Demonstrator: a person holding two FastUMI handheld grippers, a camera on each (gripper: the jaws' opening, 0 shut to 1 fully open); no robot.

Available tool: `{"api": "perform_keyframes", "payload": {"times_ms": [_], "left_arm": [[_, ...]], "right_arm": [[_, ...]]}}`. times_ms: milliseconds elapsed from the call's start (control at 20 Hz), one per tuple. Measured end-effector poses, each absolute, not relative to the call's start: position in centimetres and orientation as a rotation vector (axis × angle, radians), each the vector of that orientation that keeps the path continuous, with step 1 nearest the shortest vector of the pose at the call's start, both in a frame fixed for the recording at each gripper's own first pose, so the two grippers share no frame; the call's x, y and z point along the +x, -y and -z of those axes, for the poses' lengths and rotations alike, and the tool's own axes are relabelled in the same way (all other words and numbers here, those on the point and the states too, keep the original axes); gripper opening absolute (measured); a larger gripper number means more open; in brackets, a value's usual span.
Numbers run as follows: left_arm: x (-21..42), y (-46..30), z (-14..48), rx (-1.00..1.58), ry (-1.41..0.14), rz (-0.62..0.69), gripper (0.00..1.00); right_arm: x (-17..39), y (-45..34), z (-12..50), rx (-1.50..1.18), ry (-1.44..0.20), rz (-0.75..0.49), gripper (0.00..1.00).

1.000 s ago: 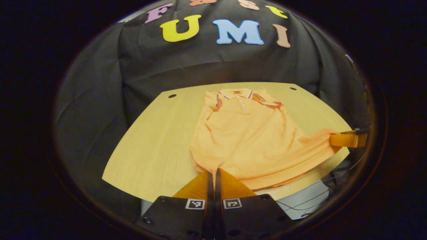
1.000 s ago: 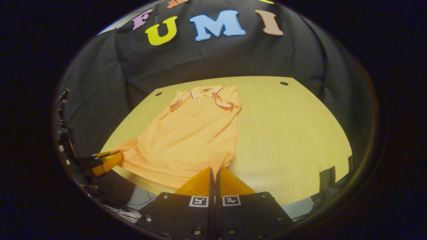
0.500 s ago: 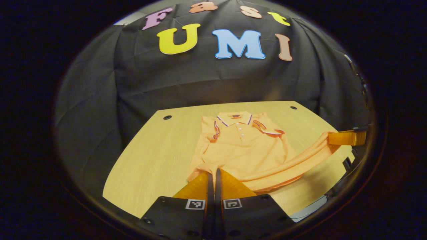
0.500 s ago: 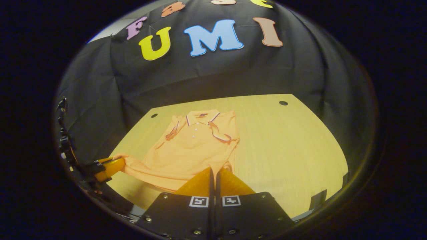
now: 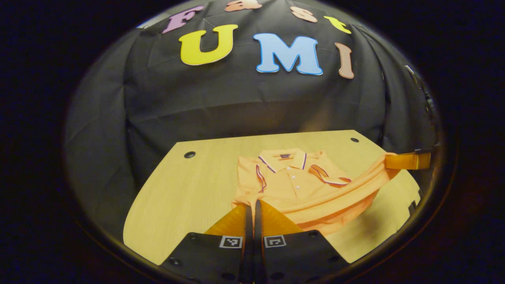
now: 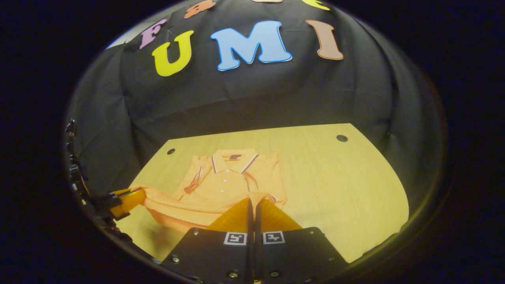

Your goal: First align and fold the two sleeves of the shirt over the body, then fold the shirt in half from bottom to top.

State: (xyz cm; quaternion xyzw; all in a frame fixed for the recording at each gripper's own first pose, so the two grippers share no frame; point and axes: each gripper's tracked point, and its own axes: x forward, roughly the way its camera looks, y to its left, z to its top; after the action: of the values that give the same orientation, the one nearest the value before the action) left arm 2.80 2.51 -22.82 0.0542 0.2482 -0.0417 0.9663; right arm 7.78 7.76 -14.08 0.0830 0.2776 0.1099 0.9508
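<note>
In the left gripper view, the left gripper (image 5: 253, 205) sits at the bottom edge with its two fingers pressed together on the near left corner of the hem of the orange short-sleeved polo shirt (image 5: 294, 185), the cloth pinched between them and lifted off the light wooden table (image 5: 185, 197). From that corner the raised hem runs as a sagging band across to the right gripper (image 5: 388, 161), seen farther off at the right rim of the same view, where its fingers clasp the other hem corner above the table's right edge. In the right gripper view, the right gripper's own fingers (image 6: 236, 215) stand closed at the bottom of the frame with the shirt's hem caught between them, and the hem band stretches leftward to the left gripper (image 6: 136, 195) near the left rim, which grips the opposite corner. Beneath the lifted hem a soft shadow falls on the tabletop. Beyond the hem, the upper body of the shirt lies flat on the table, both sleeves already folded inward over the chest, their dark-striped cuffs resting on either side of the buttoned placket. The striped collar (image 5: 285, 156) lies farthest from the grippers, toward the table's far edge, where two small round dark holes (image 5: 189, 154) mark the far corners, and the black cloth wall (image 5: 221, 98) rises behind
</note>
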Motion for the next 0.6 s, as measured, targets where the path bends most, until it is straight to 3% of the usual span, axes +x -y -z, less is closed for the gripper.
{"api": "perform_keyframes", "payload": {"times_ms": [600], "left_arm": [[19.3,-1.9,22.6,0.082,-0.456,0.134,0.06]], "right_arm": [[20.4,-8.6,12.6,0.11,-0.558,-0.135,0.01]]}}
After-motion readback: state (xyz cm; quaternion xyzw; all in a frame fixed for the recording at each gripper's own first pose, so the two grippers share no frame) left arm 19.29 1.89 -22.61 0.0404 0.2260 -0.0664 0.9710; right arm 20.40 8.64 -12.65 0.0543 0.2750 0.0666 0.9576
